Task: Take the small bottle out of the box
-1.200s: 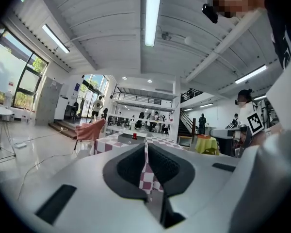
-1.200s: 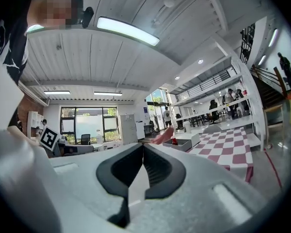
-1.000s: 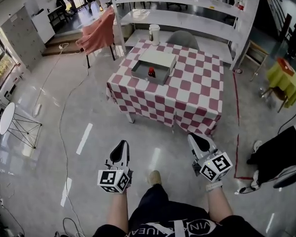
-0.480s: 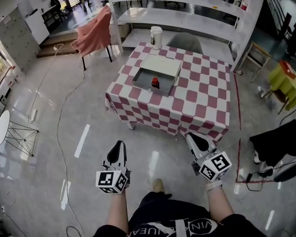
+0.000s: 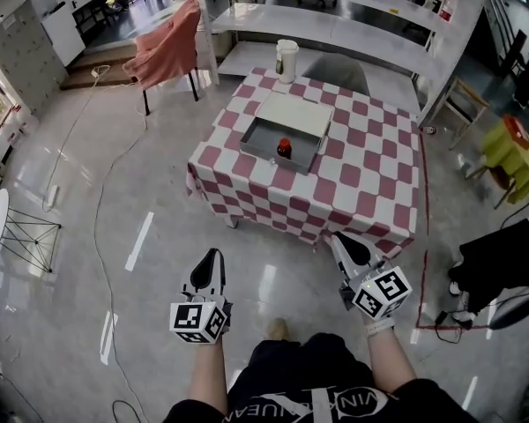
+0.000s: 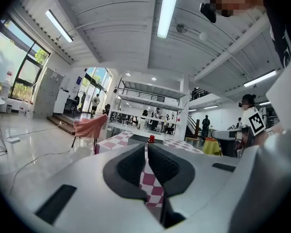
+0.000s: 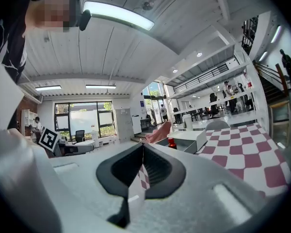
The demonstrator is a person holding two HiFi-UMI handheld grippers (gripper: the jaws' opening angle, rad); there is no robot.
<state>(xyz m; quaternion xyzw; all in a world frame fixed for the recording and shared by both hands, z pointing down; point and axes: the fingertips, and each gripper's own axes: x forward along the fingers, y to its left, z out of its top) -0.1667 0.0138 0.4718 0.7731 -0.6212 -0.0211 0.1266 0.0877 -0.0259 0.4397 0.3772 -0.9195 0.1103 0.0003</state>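
A small dark bottle with a red cap (image 5: 284, 147) stands upright in an open grey box (image 5: 279, 145) on a table under a red-and-white checked cloth (image 5: 353, 183). The box's lid (image 5: 294, 114) lies back behind it. Both grippers hang well short of the table, over the floor. My left gripper (image 5: 213, 257) is shut and holds nothing; past its jaws the bottle (image 6: 151, 139) shows far off. My right gripper (image 5: 345, 241) is shut and empty too, with the bottle (image 7: 171, 142) and the box (image 7: 188, 141) in the distance.
A white lidded cup (image 5: 286, 59) stands at the table's far edge. White shelving (image 5: 335, 33) runs behind the table, a chair with a pink cloth (image 5: 166, 44) stands to the left, a cable (image 5: 97, 210) trails over the floor, and a yellow-covered stand (image 5: 511, 148) is at the right.
The table, box and bottle have come nearer and lower in the head view as the person walks towards them. Both grippers stay shut and keep their place.
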